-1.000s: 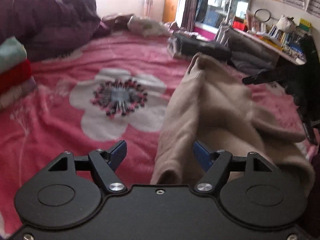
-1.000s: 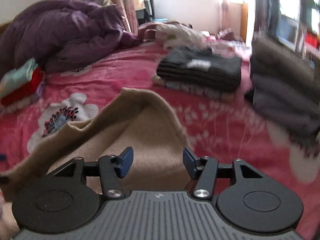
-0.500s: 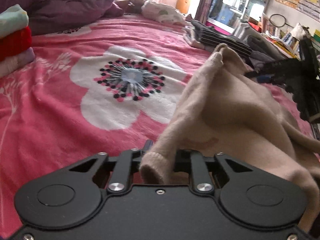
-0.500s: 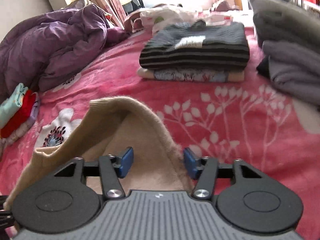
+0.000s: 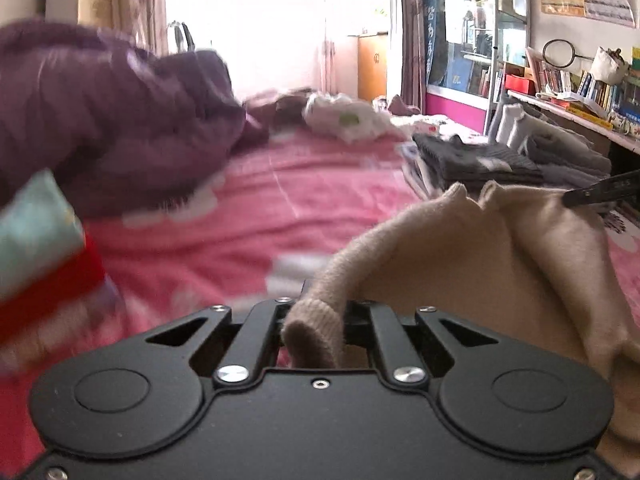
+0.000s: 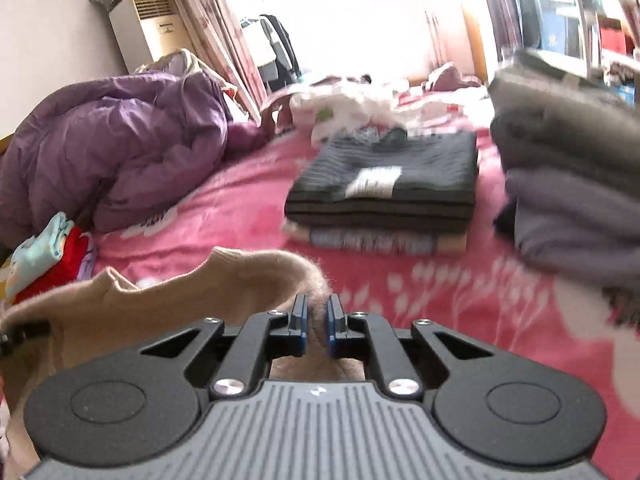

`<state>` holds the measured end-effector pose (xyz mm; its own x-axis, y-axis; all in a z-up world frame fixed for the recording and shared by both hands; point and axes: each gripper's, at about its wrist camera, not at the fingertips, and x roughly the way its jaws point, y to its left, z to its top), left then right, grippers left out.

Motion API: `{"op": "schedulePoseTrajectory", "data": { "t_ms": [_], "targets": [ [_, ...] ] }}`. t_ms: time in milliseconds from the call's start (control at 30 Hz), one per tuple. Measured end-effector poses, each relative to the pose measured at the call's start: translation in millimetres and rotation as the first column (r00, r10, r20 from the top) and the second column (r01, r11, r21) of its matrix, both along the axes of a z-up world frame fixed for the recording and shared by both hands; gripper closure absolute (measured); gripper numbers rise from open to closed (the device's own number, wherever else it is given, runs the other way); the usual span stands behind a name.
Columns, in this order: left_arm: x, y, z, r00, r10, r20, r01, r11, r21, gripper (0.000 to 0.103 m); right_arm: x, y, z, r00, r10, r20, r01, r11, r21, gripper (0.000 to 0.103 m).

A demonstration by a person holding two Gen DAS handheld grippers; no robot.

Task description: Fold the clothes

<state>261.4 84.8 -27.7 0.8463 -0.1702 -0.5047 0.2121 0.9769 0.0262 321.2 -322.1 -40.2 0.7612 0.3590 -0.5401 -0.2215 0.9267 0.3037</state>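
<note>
A beige sweater (image 5: 480,264) is held up over the bed (image 5: 304,200), which is covered by a pink flowered blanket. Each edge is pinched by a closed claw, left (image 5: 316,312) and right (image 6: 316,320). Folded clothes (image 6: 384,184) and a purple duvet (image 6: 120,136) are seen behind, below a bright window (image 6: 360,16).

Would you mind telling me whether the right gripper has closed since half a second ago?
Yes. The right gripper has shut on the beige sweater, above the pink bedspread.

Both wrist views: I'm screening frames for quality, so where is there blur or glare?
Left wrist view: window blown out white; folded pile and pink bedspread smeared by motion. Right wrist view: window also overexposed; grey stack blurred, claw sharp on the beige sweater.
</note>
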Motion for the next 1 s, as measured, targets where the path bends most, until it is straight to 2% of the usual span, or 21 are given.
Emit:
{"op": "schedulePoseTrajectory", "data": {
  "t_ms": [167,267,400,433,467,500,533,567,600,700,833,1000],
  "targets": [
    [44,5,5,1.0,0.019,0.002,-0.019,1.0,0.013,0.097,28,2,11,1.0,-0.007,0.021,0.008,0.999,-0.047,0.092],
    [70,8,5,0.999,0.034,-0.002,-0.034,0.999,0.017,0.097,47,5,7,1.0,-0.009,0.009,0.01,0.997,-0.073,0.092],
    [94,10,-23,0.993,0.089,-0.076,-0.086,0.995,0.041,0.096,70,12,-11,0.999,-0.024,-0.039,0.019,0.991,-0.131,0.091],
    [100,11,-30,0.99,0.103,-0.095,-0.099,0.994,0.048,0.09,74,15,-16,0.998,-0.032,-0.051,0.024,0.989,-0.148,0.09],
    [106,11,-36,0.987,0.117,-0.113,-0.112,0.992,0.055,0.077,77,16,-20,0.997,-0.041,-0.062,0.031,0.987,-0.159,0.085],
    [111,12,-43,0.983,0.132,-0.131,-0.124,0.99,0.062,0.073,78,18,-24,0.996,-0.051,-0.071,0.039,0.985,-0.167,0.08],
    [117,12,-50,0.978,0.146,-0.149,-0.137,0.988,0.069,0.061,77,17,-27,0.995,-0.063,-0.076,0.05,0.986,-0.161,0.075],
    [113,17,-52,0.976,0.16,-0.145,-0.154,0.987,0.048,0.049,74,15,-28,0.994,-0.076,-0.077,0.064,0.987,-0.146,0.064],
    [105,21,-51,0.975,0.175,-0.136,-0.171,0.984,0.041,0.047,71,12,-28,0.993,-0.087,-0.076,0.077,0.989,-0.128,0.057],
    [81,31,-47,0.969,0.222,-0.109,-0.222,0.975,0.019,0.047,52,0,-27,0.989,-0.128,-0.073,0.122,0.989,-0.081,0.056],
    [32,37,-37,0.961,0.259,-0.097,-0.265,0.963,-0.051,0.045,14,-15,-21,0.983,-0.168,-0.071,0.169,0.986,0.0,0.055],
    [-36,34,-37,0.949,0.271,-0.16,-0.301,0.929,-0.213,0.042,-53,-13,-16,0.984,-0.167,-0.061,0.172,0.981,0.09,0.055]
  ]
}}
